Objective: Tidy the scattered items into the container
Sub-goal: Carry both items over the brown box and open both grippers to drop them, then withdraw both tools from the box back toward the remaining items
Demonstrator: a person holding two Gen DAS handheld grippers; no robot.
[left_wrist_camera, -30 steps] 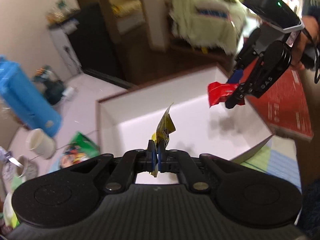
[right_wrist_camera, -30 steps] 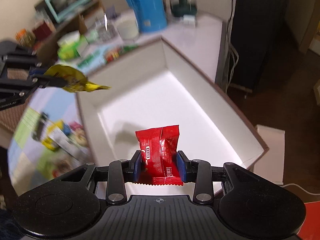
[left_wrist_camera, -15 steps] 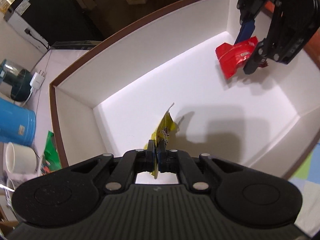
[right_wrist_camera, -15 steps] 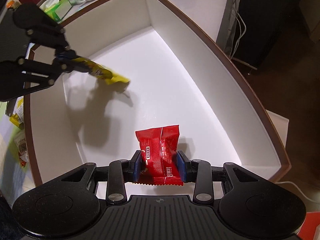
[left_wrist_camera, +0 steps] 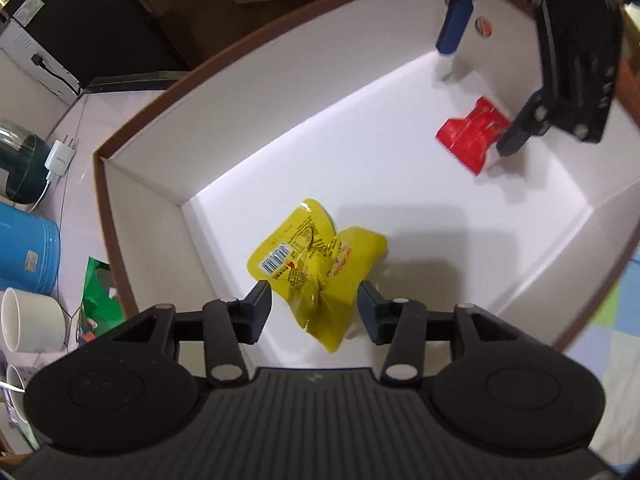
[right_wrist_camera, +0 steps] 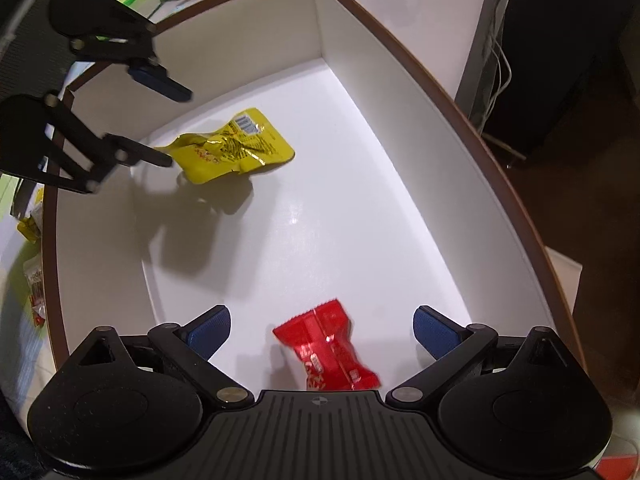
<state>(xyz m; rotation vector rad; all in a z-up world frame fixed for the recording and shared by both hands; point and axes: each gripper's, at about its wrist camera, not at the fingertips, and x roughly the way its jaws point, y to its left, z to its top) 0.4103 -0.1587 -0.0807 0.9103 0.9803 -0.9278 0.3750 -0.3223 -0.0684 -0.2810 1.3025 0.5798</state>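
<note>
Inside the white box (right_wrist_camera: 352, 92): yellow packet (left_wrist_camera: 316, 268) flat on the floor near one end, red packet (right_wrist_camera: 326, 350) near the other, well apart. Left tongs (left_wrist_camera: 314, 308) and right tongs (right_wrist_camera: 322, 330) spread wide, grasping nothing, each hovering over its packet. Two items in, then. Outside on the surface, more left: green packet (left_wrist_camera: 98, 300), small wrappers (right_wrist_camera: 32, 264). Nearby: mug (left_wrist_camera: 30, 320), blue jug (left_wrist_camera: 26, 248). Nothing blocking the box mouth.

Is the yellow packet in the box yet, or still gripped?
In the box. The yellow packet lies on its floor; the left gripper is open around it.
</note>
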